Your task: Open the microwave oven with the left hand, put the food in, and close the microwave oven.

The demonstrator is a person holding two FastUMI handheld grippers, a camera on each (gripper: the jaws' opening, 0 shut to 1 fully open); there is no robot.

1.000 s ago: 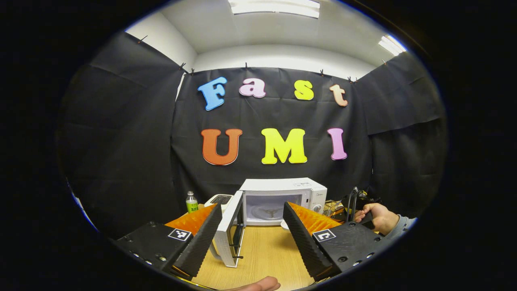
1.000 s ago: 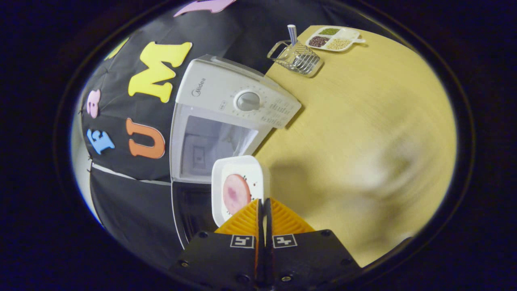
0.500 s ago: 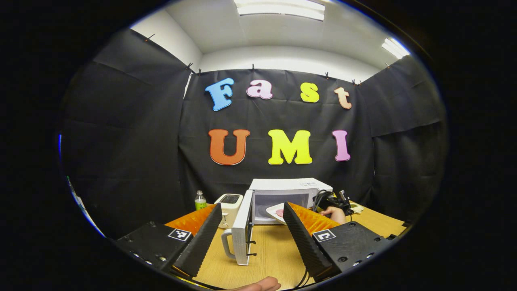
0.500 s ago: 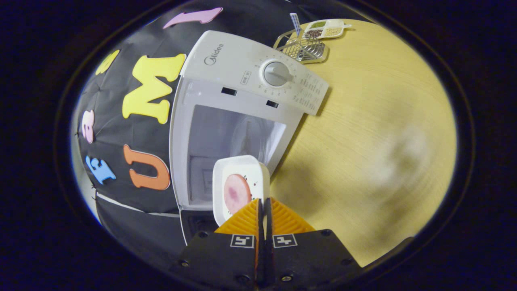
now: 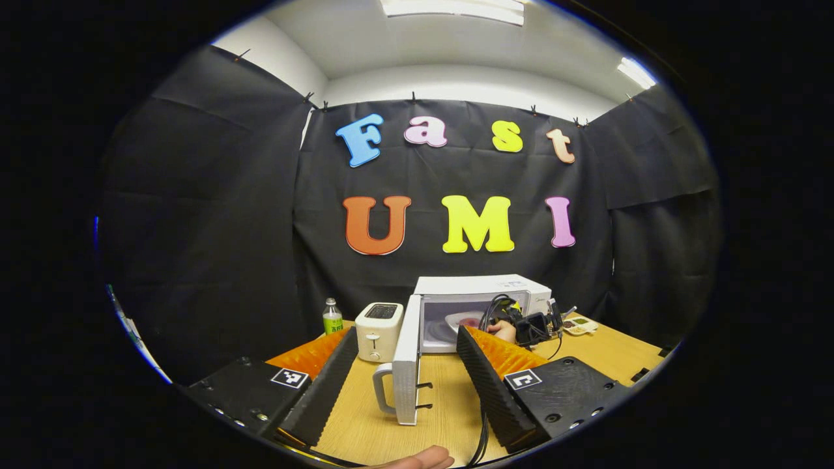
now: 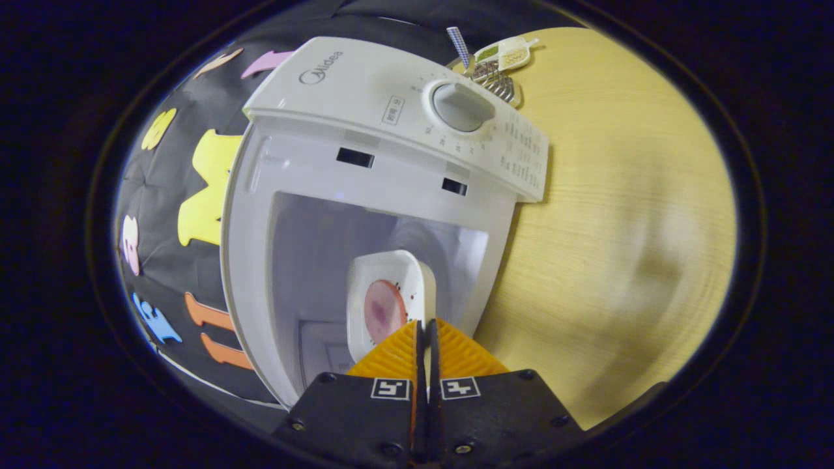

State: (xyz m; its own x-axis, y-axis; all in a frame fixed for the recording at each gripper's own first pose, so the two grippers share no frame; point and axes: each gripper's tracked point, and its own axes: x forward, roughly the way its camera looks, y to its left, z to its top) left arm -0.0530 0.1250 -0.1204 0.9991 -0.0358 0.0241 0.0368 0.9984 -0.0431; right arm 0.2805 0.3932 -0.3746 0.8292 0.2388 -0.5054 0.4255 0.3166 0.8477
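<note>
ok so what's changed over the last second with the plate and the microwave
The right gripper, clamped on the white plate of food, has carried it forward from in front of the microwave into the open cavity. The left gripper has drifted back and aside, open and empty. Unchanged: the door stays swung open, the grip on the plate's rim holds, and the toaster and bottle have not moved.

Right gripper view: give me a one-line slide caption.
Right gripper shut on the food plate's rim, carrying it into the open microwave cavity.
</note>
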